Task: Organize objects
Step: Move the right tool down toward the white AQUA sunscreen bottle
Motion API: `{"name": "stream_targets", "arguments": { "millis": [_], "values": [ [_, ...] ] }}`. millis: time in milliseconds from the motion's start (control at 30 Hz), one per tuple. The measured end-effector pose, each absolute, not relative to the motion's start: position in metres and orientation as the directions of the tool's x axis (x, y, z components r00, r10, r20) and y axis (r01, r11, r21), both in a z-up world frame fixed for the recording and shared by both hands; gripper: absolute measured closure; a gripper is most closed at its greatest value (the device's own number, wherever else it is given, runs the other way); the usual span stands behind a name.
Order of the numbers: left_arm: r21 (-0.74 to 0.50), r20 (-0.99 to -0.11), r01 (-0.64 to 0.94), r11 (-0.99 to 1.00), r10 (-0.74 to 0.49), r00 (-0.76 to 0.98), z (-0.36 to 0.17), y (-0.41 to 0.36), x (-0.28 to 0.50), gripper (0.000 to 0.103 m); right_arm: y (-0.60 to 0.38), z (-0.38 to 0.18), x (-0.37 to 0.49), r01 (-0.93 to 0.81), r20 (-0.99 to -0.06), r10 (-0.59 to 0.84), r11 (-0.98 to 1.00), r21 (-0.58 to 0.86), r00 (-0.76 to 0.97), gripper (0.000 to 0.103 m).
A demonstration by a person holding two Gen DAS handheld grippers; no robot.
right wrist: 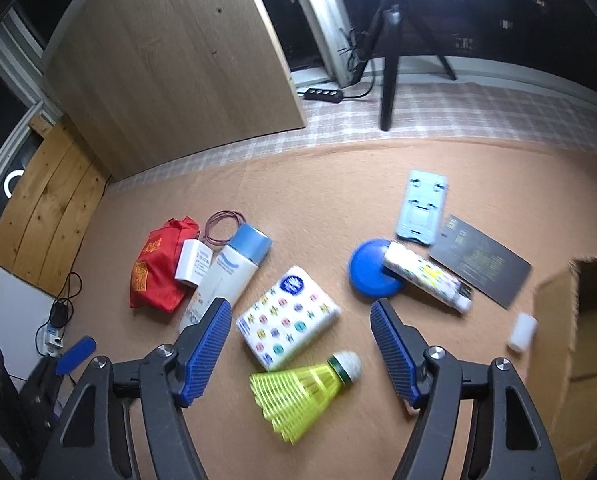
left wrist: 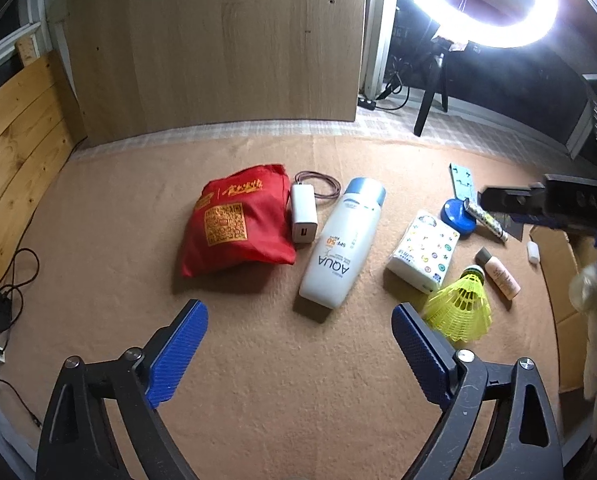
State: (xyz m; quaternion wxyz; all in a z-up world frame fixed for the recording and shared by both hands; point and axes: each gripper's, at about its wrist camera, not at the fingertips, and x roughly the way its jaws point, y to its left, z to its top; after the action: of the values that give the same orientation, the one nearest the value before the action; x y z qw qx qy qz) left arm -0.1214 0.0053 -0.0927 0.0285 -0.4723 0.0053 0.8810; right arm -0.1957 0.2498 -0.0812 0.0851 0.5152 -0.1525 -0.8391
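Several objects lie on a tan mat (left wrist: 118, 208). A red bag (left wrist: 234, 222), a white charger (left wrist: 303, 213) and a white AQUA bottle (left wrist: 340, 246) sit ahead of my open, empty left gripper (left wrist: 298, 344). A tissue pack (right wrist: 288, 316) and a yellow shuttlecock (right wrist: 304, 392) lie between the fingers of my open, empty right gripper (right wrist: 300, 344), which hovers above them. A blue disc (right wrist: 368, 268) with a patterned tube (right wrist: 426, 276) resting on it lies further right. The right gripper also shows in the left wrist view (left wrist: 538, 202).
A cardboard box (right wrist: 566, 320) stands at the right edge, a small white cap (right wrist: 521, 332) beside it. A light blue stand (right wrist: 422, 208) and a dark card (right wrist: 480, 260) lie behind. A small pink bottle (left wrist: 498, 274) lies near the shuttlecock. A wooden panel (left wrist: 218, 48) and a tripod (right wrist: 390, 60) stand at the back.
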Motion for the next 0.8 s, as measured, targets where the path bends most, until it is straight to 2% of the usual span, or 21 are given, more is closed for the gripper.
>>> {"name": "stream_targets", "arguments": {
  "millis": [67,200,333,800],
  "values": [
    [-0.018,-0.837,-0.049,-0.999,0.042,-0.545,-0.097,0.004,-0.123,0.012,0.246,-0.085,-0.206,-0.008,-0.838,-0.317,-0.934,0.358,-0.445,0.035],
    [-0.026,-0.843,-0.021,-0.999,0.033,-0.537,-0.104,-0.004,-0.123,0.013,0.232,-0.095,-0.231,0.018,-0.837,-0.342,-0.929,0.371,-0.426,0.044],
    [-0.031,-0.846,0.007,-1.0,0.022,-0.533,-0.106,-0.014,-0.121,0.014,0.216,-0.105,-0.258,0.046,-0.838,-0.366,-0.923,0.381,-0.404,0.044],
    [-0.042,-0.851,0.091,-0.995,-0.013,-0.525,-0.113,-0.047,-0.107,0.015,0.177,-0.14,-0.311,0.07,-0.892,-0.312,-0.949,0.306,-0.327,0.057]
  ]
}}
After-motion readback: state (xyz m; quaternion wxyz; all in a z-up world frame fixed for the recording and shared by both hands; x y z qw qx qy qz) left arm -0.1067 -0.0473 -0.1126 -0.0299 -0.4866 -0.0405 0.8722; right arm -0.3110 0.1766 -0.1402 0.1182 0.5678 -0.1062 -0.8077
